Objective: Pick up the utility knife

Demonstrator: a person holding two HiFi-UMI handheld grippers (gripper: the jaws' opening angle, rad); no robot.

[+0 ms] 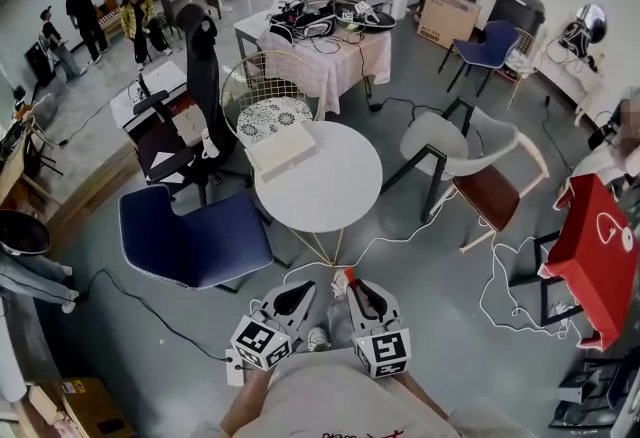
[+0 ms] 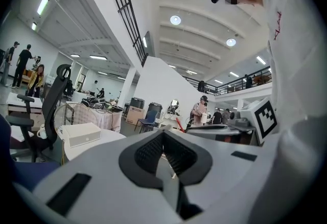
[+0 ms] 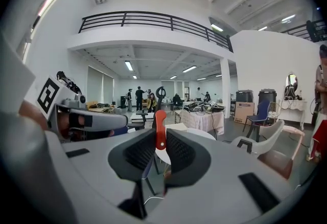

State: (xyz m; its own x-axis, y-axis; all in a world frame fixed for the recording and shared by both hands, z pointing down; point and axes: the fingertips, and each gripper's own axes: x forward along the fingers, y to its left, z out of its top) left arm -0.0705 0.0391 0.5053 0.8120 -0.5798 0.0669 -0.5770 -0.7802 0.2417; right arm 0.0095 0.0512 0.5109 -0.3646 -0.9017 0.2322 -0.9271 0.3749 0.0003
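The utility knife [image 1: 343, 278] is red-orange and slim, and it stands upright between the pads of my right gripper [image 1: 350, 286], which is shut on it. In the right gripper view the knife [image 3: 160, 130] rises above the right gripper [image 3: 160, 141]. From the left gripper view its red tip [image 2: 180, 125] shows to the right. My left gripper [image 1: 303, 290] is held close beside the right one, near the person's chest. Its jaws [image 2: 163, 138] meet at the tips with nothing between them.
A round white table [image 1: 340, 196] stands just ahead with a white box [image 1: 281, 150] on it. Around it are a blue chair [image 1: 195, 241], a black office chair [image 1: 200, 76], a wire chair [image 1: 265, 91] and a grey chair [image 1: 460, 141]. White cables [image 1: 500, 276] trail on the floor.
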